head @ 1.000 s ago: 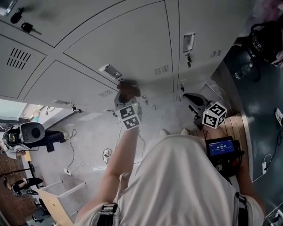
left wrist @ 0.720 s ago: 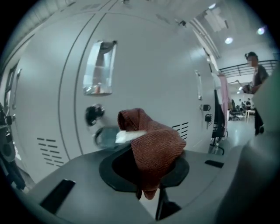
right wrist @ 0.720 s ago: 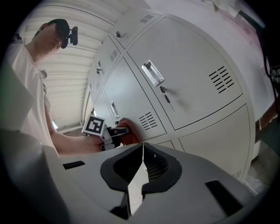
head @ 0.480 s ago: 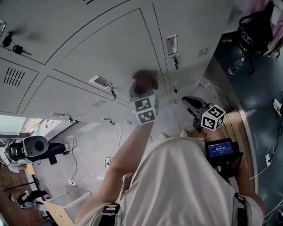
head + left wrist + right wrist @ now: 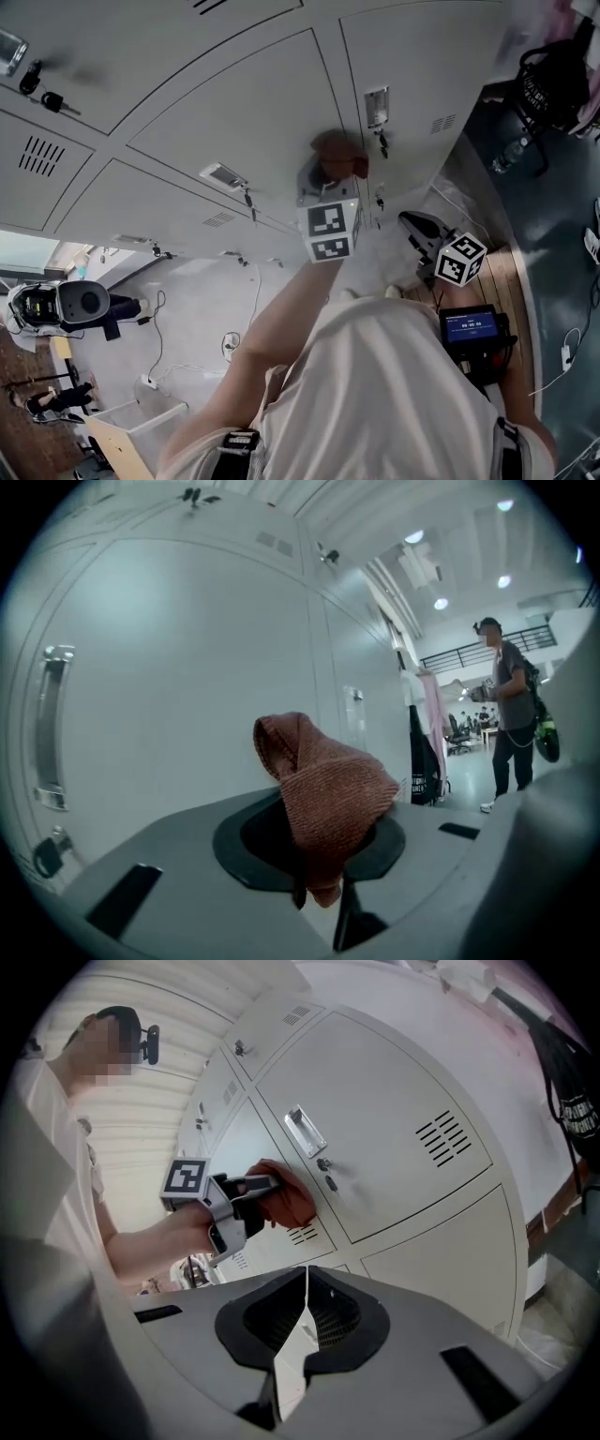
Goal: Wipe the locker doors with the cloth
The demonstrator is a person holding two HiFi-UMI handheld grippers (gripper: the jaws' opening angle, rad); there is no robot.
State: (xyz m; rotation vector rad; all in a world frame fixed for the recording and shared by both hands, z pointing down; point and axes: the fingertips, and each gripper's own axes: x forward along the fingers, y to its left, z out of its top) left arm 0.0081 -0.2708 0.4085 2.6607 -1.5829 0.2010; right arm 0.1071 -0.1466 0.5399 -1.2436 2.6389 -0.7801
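Observation:
A rust-red knitted cloth (image 5: 339,153) is bunched against a pale grey locker door (image 5: 253,112). My left gripper (image 5: 323,178) is shut on the cloth (image 5: 323,789), holding it to the door close to the seam with the neighbouring door. The right gripper view shows that same cloth (image 5: 281,1194) pressed below a metal handle (image 5: 305,1131) and its keyhole. My right gripper (image 5: 419,227) hangs lower at the right, away from the lockers. Its jaws are shut (image 5: 302,1321) with nothing between them.
Handles and keys stick out of the locker fronts (image 5: 377,105), and vent slots (image 5: 41,155) mark the doors. A dark bag (image 5: 555,84) hangs at the right end of the lockers. In the left gripper view a person (image 5: 506,714) stands far down the hall.
My left gripper has carried the cloth to the right across the door, from near the lower handle toward the door's right edge. The right gripper has barely moved.

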